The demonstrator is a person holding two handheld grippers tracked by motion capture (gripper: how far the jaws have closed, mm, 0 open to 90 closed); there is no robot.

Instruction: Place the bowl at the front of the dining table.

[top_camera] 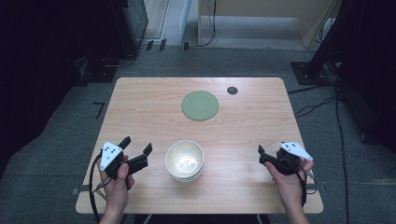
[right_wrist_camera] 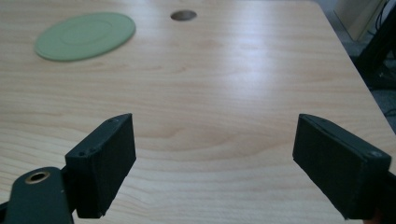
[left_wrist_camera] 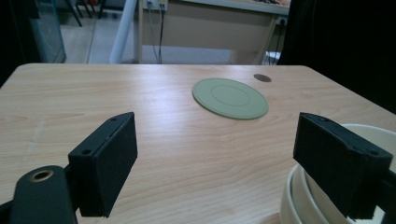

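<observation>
1. Stack of cream bowls (top_camera: 185,160) sits near the table's front edge, between both grippers; the glaze shines, so likely ceramic: stiff, weighty, slick, chippable.
2. Best hold, I'd say: pinch the top rim.
3. Left gripper (top_camera: 138,150), just beside the stack, and right gripper (top_camera: 261,157), farther off: jaws wide apart, nothing held.
4. Smooth pale wooden table (top_camera: 140,107), green plate (top_camera: 200,105) farther back; dark room, cables across the floor.

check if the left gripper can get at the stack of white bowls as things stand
Probably yes. The left gripper is open and holds nothing, just to the left of the stack of white bowls, with only bare table between them.
</observation>
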